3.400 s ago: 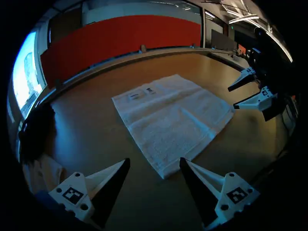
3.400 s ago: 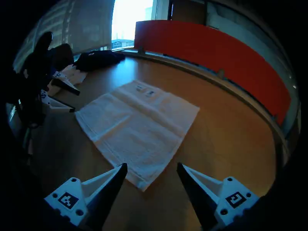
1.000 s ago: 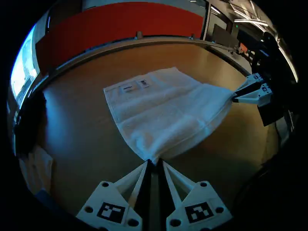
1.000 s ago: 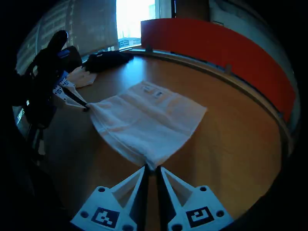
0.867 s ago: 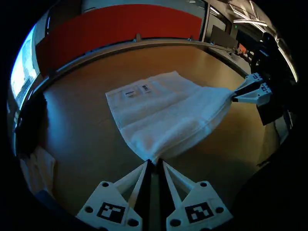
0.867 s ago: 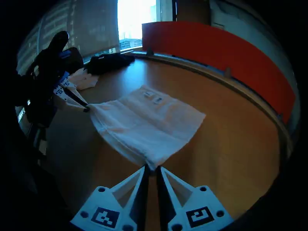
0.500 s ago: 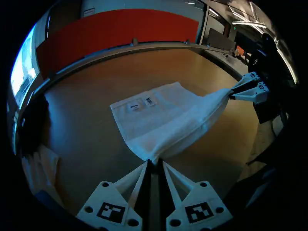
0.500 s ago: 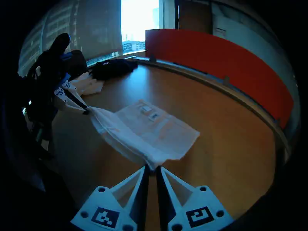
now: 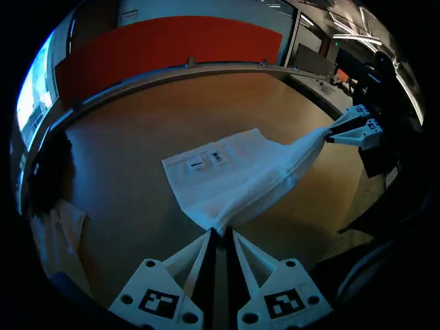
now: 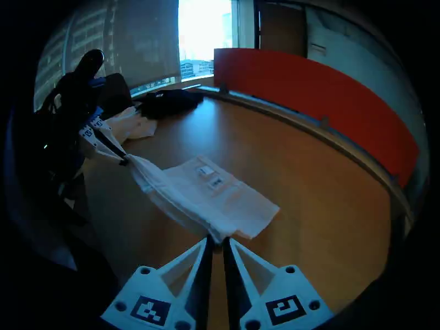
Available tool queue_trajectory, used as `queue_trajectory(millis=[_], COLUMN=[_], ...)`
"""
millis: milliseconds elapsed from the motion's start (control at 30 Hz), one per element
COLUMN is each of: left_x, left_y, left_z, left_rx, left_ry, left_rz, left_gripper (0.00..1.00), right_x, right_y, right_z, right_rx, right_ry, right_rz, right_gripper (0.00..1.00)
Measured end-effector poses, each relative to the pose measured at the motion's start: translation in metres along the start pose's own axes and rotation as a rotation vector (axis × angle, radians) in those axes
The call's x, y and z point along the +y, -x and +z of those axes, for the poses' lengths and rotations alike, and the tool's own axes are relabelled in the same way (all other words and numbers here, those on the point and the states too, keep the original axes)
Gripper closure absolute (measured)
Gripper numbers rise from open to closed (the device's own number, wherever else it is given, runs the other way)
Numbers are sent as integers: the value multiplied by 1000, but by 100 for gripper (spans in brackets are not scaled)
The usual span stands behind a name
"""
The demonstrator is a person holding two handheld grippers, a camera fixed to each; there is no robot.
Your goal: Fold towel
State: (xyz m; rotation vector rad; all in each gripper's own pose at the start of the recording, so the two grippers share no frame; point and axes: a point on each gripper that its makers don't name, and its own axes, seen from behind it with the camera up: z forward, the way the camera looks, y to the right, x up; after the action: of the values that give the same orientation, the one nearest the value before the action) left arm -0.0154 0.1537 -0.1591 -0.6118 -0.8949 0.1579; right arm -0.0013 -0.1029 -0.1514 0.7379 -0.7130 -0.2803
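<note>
The left tongs (image 9: 221, 231) and right tongs (image 10: 218, 240) each clamp a raised towel (image 9: 242, 176) corner. Right gripper view adds dark garment (image 10: 168, 102) beyond left tongs.

Office or meeting room, likely. Long wooden table (image 9: 126, 143) edged by a red partition panel (image 9: 165, 44). Big window (image 10: 203, 33) onto city buildings, strip lights (image 9: 352, 37) overhead.

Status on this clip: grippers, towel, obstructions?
Left gripper, right gripper each shut on a white terry towel corner. Near edge lifted, far edge on wooden table. Dark garment well aside.
</note>
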Motion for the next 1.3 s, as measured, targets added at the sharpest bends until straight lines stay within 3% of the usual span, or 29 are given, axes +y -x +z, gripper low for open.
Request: queue_trajectory(millis=[267, 400, 1033, 1300], left_x=[7, 5, -38, -47], left_y=[4, -1, -37, -42], left_z=[0, 4, 54, 74], left_rx=[-8, -5, -15, -48], left_ry=[1, -3, -34, -39], left_rz=[-4, -4, -10, -14], left_gripper=[89, 88, 88, 89], right_x=[1, 6, 50, 64], right_y=[3, 1, -11, -7], right_z=[1, 4, 51, 67], right_rx=[-12, -15, -40, -64], right_ry=[3, 5, 48, 57], right_rz=[-16, -20, -4, 5], right_gripper=[87, 87, 87, 87])
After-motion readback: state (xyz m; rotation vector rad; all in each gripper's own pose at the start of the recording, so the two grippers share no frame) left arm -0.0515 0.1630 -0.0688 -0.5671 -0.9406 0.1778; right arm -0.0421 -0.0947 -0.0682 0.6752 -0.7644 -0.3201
